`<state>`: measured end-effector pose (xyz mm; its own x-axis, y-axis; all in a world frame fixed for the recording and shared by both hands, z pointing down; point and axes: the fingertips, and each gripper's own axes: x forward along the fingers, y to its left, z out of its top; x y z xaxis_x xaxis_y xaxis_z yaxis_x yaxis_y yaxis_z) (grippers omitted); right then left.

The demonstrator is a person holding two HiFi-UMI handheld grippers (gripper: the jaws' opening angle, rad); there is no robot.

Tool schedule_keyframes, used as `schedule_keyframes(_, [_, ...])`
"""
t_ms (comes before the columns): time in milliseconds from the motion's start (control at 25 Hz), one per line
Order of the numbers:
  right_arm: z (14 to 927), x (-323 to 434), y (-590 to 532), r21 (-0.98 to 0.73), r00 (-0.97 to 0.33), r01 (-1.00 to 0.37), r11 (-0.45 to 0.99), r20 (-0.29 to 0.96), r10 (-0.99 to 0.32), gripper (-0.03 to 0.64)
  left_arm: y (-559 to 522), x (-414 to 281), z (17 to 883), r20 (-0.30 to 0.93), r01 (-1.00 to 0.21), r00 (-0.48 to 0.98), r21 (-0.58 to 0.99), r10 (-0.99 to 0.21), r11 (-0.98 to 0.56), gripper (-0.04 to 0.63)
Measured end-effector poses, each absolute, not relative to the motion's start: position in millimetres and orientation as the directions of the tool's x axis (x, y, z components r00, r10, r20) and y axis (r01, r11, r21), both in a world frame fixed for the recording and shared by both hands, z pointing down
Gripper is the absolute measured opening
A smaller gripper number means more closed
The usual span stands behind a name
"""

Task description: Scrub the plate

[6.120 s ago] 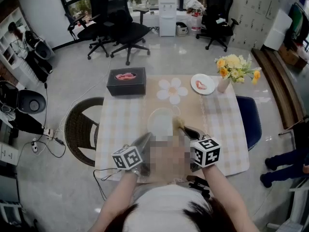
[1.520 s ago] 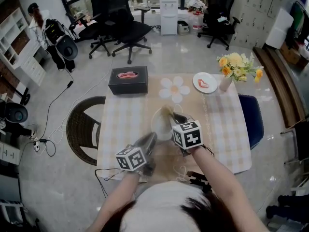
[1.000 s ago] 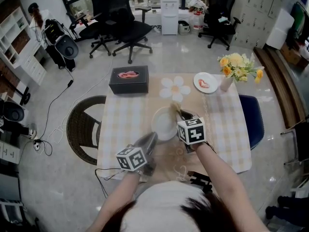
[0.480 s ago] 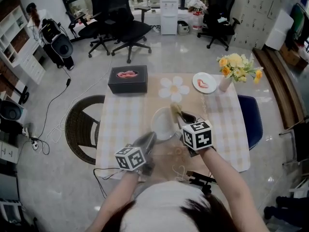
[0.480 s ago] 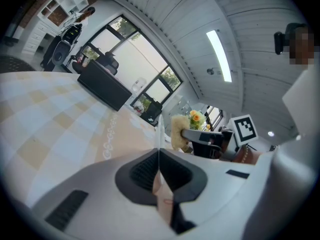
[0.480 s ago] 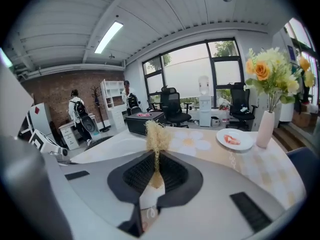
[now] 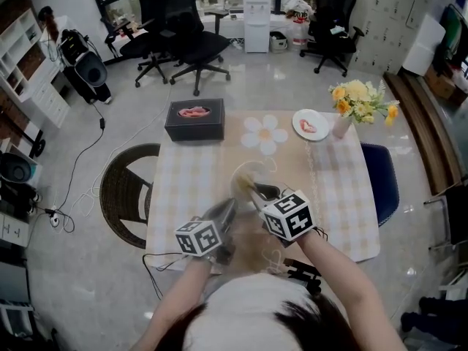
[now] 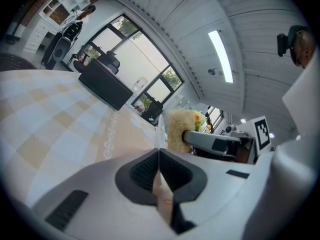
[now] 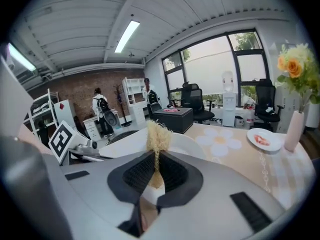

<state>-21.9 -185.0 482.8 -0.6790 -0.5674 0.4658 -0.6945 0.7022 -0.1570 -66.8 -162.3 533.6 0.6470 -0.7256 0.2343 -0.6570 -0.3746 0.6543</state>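
Over table (image 7: pixel 183 189) centre: left gripper (image 7: pixel 227 212) clamped on plate (image 9: pixel 192 143) rim; right gripper (image 7: pixel 257 193) pinching yellow scrubber (image 9: pixel 158 137) against plate face.

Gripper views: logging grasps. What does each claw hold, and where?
Left claw grips the round white plate by its rim; right claw grips the yellow fibrous scrubber by its near end.

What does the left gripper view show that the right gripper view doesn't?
Left only: the left tool shut on the plate, seen edge-on, and the right tool from outside. Right only: the plate's broad white face, the small dish of red food, and the left tool from outside. Both: plate, scrubber, black box.
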Motion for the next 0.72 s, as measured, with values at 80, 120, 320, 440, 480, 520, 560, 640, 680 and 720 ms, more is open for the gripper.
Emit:
schedule_keyframes(80, [485, -28, -180, -0.155, -0.692, -0.677, 0.719, 0.467, -0.551, 0.032, -163, -67, 534, 0.237, -0.658, 0.646, 0.655, -0.726, -0.372, 0.017])
schedule_keyframes(120, [486, -30, -179, -0.156, -0.696, -0.672, 0.724, 0.467, -0.545, 0.032, -163, -68, 534, 0.238, -0.658, 0.645, 0.655, -0.726, -0.371, 0.017])
schedule_keyframes(320, [493, -38, -174, -0.145, -0.702, -0.653, 0.744, 0.484, -0.522, 0.032, -163, -68, 535, 0.237, -0.656, 0.646, 0.657, -0.726, -0.37, 0.017])
schedule_keyframes(440, [500, -42, -173, -0.119, -0.694, -0.646, 0.754, 0.504, -0.514, 0.032, -163, -68, 535, 0.239, -0.658, 0.644, 0.657, -0.727, -0.367, 0.017])
schedule_keyframes(480, [502, -43, -174, -0.116, -0.692, -0.645, 0.755, 0.507, -0.514, 0.032, -164, -68, 535, 0.241, -0.659, 0.642, 0.658, -0.728, -0.364, 0.017])
schedule_keyframes(520, [503, -44, -174, -0.118, -0.692, -0.646, 0.754, 0.508, -0.513, 0.032, -164, -69, 535, 0.243, -0.66, 0.641, 0.659, -0.728, -0.361, 0.017])
schedule_keyframes(560, [504, -44, -175, -0.124, -0.694, -0.647, 0.752, 0.506, -0.513, 0.032, -165, -69, 535, 0.245, -0.66, 0.64, 0.66, -0.729, -0.358, 0.017])
schedule_keyframes(640, [504, -44, -175, -0.13, -0.693, -0.653, 0.747, 0.501, -0.518, 0.032, -165, -69, 535, 0.246, -0.662, 0.638, 0.659, -0.73, -0.356, 0.017])
schedule_keyframes(680, [505, -43, -176, -0.126, -0.688, -0.658, 0.743, 0.502, -0.524, 0.032, -165, -69, 535, 0.246, -0.664, 0.636, 0.658, -0.731, -0.356, 0.017])
schedule_keyframes(720, [506, -41, -177, -0.119, -0.679, -0.666, 0.737, 0.506, -0.532, 0.032, -164, -69, 535, 0.245, -0.664, 0.636, 0.657, -0.732, -0.357, 0.017])
